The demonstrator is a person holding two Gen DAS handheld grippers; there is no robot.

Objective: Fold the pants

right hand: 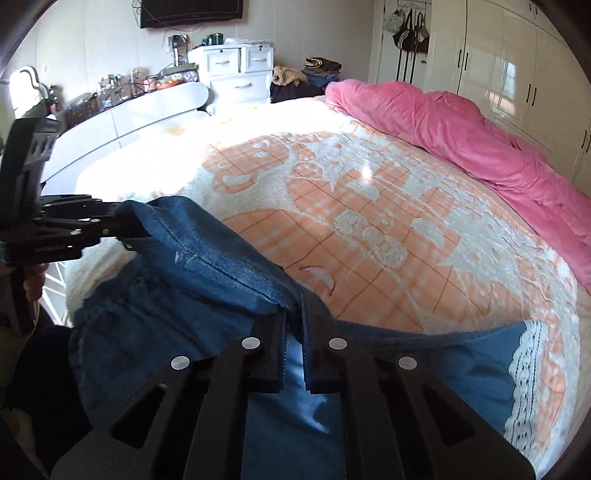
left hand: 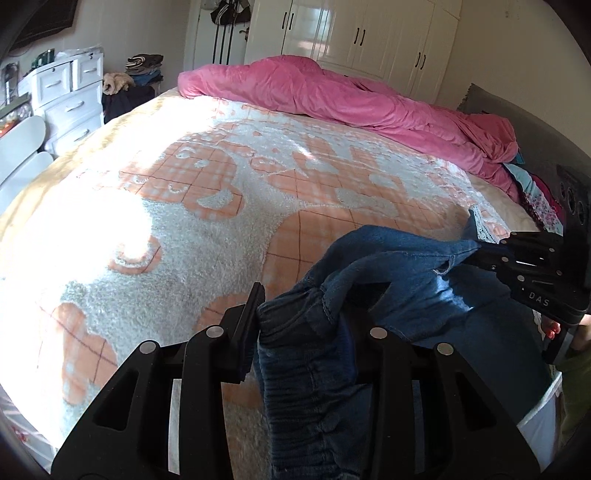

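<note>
Blue denim pants (left hand: pixel 388 266) with a white lace hem (right hand: pixel 524 373) hang between both grippers above the bed's near edge. In the left wrist view my left gripper (left hand: pixel 299 314) is shut on the bunched elastic waistband, and the denim hides its right finger. My right gripper (left hand: pixel 476 251) comes in from the right, pinching another part of the pants' edge. In the right wrist view my right gripper (right hand: pixel 294 314) stands nearly closed on a thin fold of the pants (right hand: pixel 221 266). My left gripper (right hand: pixel 142 230) holds the cloth at the left.
The bed carries an orange-and-white fluffy blanket (left hand: pixel 184 206). A crumpled pink duvet (left hand: pixel 332 96) lies along its far side. A white dresser (right hand: pixel 236 70) and a curved white footboard (right hand: pixel 129 114) stand beyond the bed, wardrobes (left hand: pixel 369 33) behind it. Colourful clothes (left hand: pixel 535 195) are piled at the right.
</note>
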